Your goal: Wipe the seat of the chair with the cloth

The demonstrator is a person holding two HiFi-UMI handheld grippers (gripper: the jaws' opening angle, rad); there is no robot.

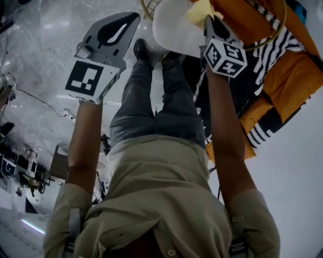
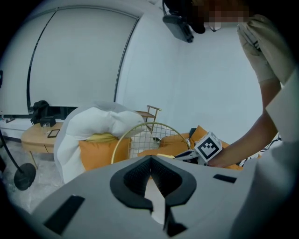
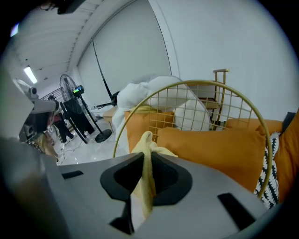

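Observation:
In the head view the chair's white seat (image 1: 174, 30) lies just beyond the person's shoes. My right gripper (image 1: 211, 22) hovers at the seat's right edge, shut on a pale yellow cloth (image 1: 202, 11). In the right gripper view the cloth (image 3: 148, 144) is pinched between the closed jaws and sticks out above them, in front of a gold wire backrest (image 3: 205, 107). My left gripper (image 1: 128, 17) is held over the floor to the left of the seat, jaws shut with nothing in them. The left gripper view shows its closed tips (image 2: 150, 158) facing the same gold wire hoop (image 2: 145, 135).
Orange cushions (image 3: 215, 149) and a black-and-white striped fabric (image 1: 267, 45) lie right of the seat. A white padded shape (image 2: 93, 126) stands behind the wire hoop. A standing fan (image 3: 70, 88), a round wooden table (image 2: 39, 135) and marble floor (image 1: 40, 60) lie to the left.

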